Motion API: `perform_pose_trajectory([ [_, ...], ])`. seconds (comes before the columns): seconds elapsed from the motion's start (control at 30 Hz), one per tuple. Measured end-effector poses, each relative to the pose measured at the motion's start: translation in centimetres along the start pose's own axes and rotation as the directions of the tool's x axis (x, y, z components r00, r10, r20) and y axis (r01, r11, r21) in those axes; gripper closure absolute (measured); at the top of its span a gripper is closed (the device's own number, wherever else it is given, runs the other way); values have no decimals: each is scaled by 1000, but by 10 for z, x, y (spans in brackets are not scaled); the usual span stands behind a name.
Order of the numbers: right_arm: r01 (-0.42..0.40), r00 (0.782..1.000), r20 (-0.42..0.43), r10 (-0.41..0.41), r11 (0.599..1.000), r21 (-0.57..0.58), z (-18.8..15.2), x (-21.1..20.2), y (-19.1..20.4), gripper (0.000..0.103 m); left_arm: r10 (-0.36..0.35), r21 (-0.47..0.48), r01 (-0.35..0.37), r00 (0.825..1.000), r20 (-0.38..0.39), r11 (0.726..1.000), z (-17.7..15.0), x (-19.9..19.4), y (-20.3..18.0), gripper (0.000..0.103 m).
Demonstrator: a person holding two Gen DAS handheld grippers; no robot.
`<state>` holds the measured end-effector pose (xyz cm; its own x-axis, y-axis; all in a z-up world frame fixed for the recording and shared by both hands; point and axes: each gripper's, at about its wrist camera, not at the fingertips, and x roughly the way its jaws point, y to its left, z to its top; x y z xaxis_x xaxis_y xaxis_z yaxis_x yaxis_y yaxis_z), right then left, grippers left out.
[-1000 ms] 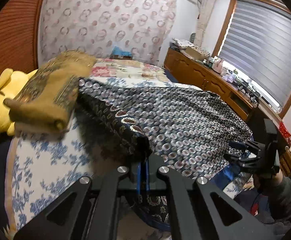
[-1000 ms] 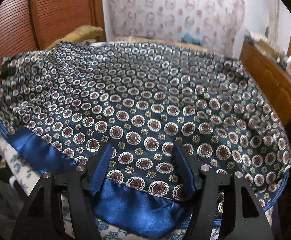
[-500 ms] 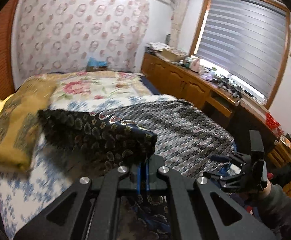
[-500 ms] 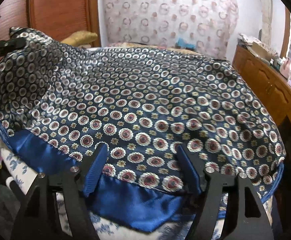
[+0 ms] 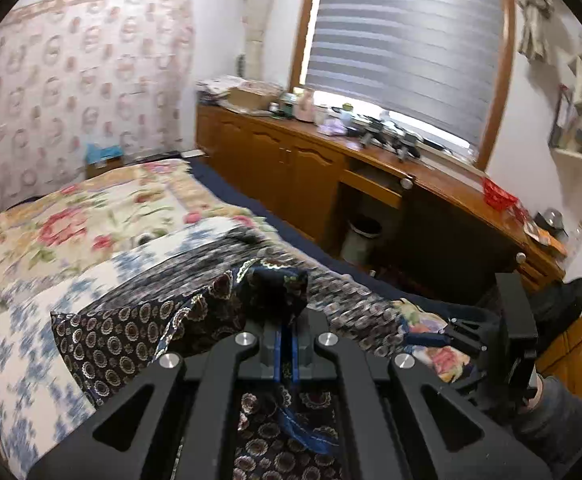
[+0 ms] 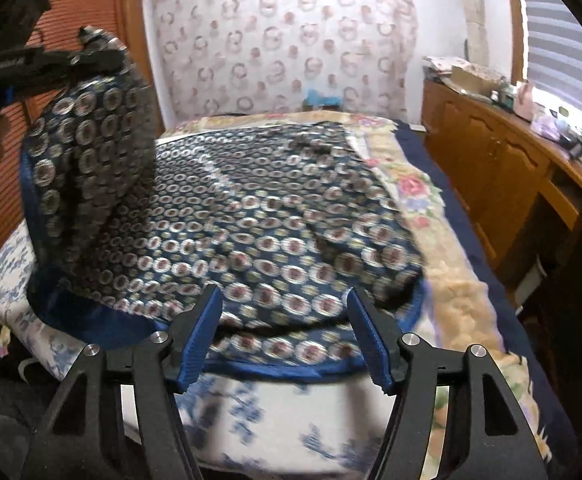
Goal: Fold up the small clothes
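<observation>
left wrist view shows the left gripper [image 5: 285, 354] with its fingers pressed together on a bunched corner of the patterned cloth [image 5: 139, 328], which rises just above the fingertips and trails back under the gripper body. right wrist view shows the right gripper [image 6: 287, 332] with its blue pads [image 6: 201, 340] spread wide apart and holding nothing, poised at the cloth's near blue-trimmed edge. from that edge the cloth [image 6: 251, 216] spreads away over the bed [image 6: 463, 300], its left side lifted into a tall flap by the left gripper [image 6: 91, 54]. the step in hand looks like the first fold, carrying that raised side across the flat part. next, the left gripper probably needs to lay its corner down toward the cloth's far side from where it hangs, while the right gripper pins or grasps the near edge so the layers line up.
</observation>
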<state>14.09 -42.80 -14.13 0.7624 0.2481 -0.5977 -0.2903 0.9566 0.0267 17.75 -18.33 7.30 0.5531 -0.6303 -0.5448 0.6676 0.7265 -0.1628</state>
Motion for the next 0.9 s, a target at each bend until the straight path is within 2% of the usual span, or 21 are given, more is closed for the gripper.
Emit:
perform_pose_trajectory([
  [0.23,12,1000,16,-13,999,31,-7,-16,-20,39,-49,86,52,998,-31,995,30,30,-46,103],
  [0.4,16,1000,19,-16,999,48,-10,-19,-28,39,-47,95,51,998,-51,994,37,50,-56,103],
  [0.53,21,1000,17,-22,998,55,-12,-22,-29,39,-1,83,7,997,-75,997,34,59,-48,100],
  [0.67,24,1000,14,-25,998,55,-9,-24,-33,39,-3,52,8,996,-93,999,28,58,-30,91],
  [0.9,49,999,23,-50,998,37,11,-23,-35,39,34,32,-31,994,-101,999,14,51,3,76],
])
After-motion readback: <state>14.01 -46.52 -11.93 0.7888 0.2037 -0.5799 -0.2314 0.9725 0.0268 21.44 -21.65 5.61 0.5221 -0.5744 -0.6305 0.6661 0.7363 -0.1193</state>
